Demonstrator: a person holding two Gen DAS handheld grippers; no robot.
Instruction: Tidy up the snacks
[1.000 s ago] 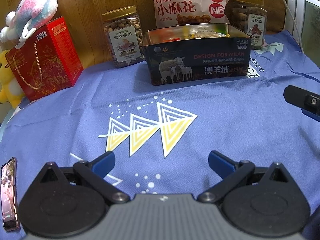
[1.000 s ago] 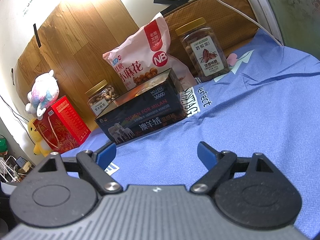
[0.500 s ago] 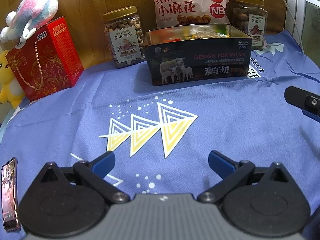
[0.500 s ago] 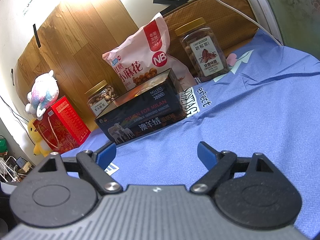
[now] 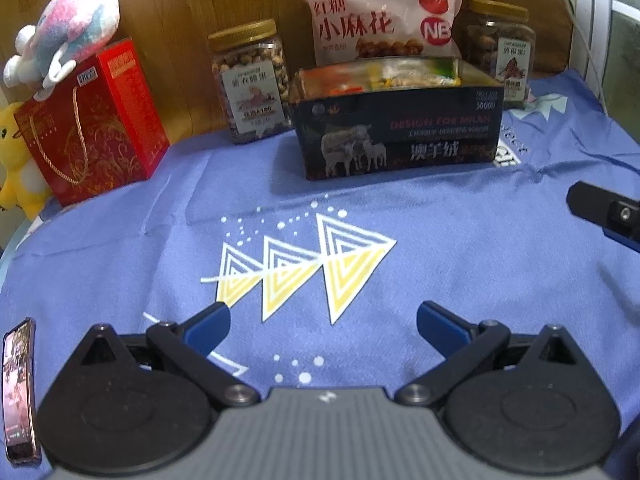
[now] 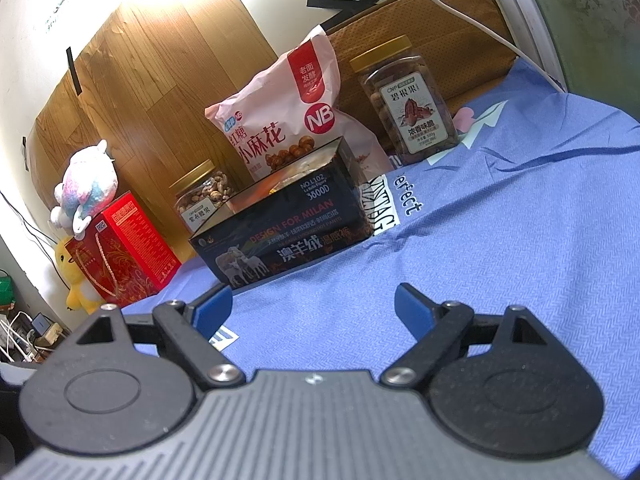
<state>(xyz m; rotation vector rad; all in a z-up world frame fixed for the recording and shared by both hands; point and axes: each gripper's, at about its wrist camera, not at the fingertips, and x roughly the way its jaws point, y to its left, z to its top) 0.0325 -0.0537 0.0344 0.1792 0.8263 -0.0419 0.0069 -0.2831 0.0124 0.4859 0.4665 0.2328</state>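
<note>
Black box (image 5: 400, 128) nearer left gripper (image 5: 323, 322) than before; both jaws wide, empty.

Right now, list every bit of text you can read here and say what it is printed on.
"小麻花", "红糖", "NB", "老面发酵": pink snack bag
"DESIGN FOR MILAN", "澳羊绒", "NO.L102", "3800D": black open box
"CNP", "碧根果", "浓香味脆": right nut jar
"紫衣腰果": left nut jar
"erfect", partly covered by the box: blue cloth
Red gift box lettering, the jars' fine print and the phone screen: too small or blurred.
</note>
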